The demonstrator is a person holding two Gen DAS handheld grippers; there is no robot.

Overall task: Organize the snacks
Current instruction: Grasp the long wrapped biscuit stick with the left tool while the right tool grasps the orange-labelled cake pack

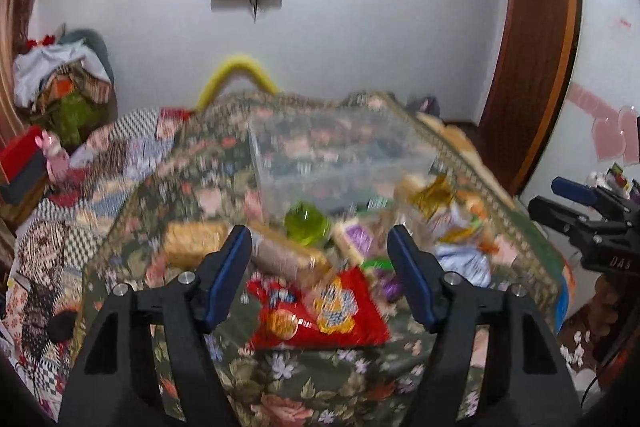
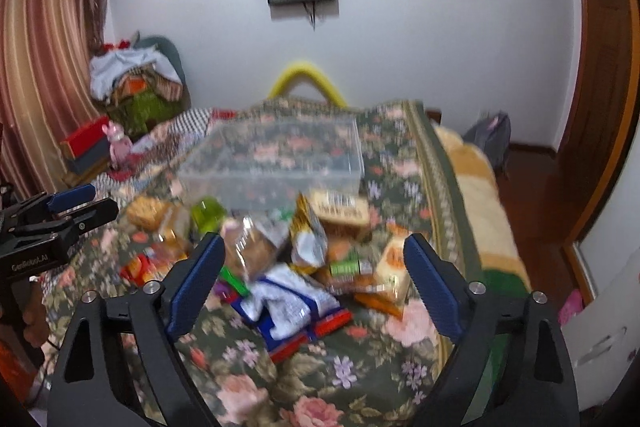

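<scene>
You've got both tools up over the bed, and nothing is in either one: your left gripper [image 1: 320,267] hangs with its blue pads spread wide over the near left of the snack pile, and your right gripper [image 2: 316,287] is just as wide apart over the near right. The snacks lie heaped on the floral bedspread [image 2: 320,379], a loose jumble with packets overlapping, so you'll want to take the top ones first. Straight under your left pads sits the red snack packet [image 1: 320,311], flat and near, an easy first pick by the look of it. Under your right, the blue-and-white packet [image 2: 284,299] lies on top of the pile, with a clear-wrapped brown snack [image 2: 250,247] leaning just left of it. Beyond the heap stands the clear plastic box [image 2: 272,155], open-topped and apparently empty, set at the far side, so it's the likely home for all this. A green jelly cup [image 1: 306,223] rests just in front of its near wall. Both views are blurred, so labels are unreadable.
</scene>
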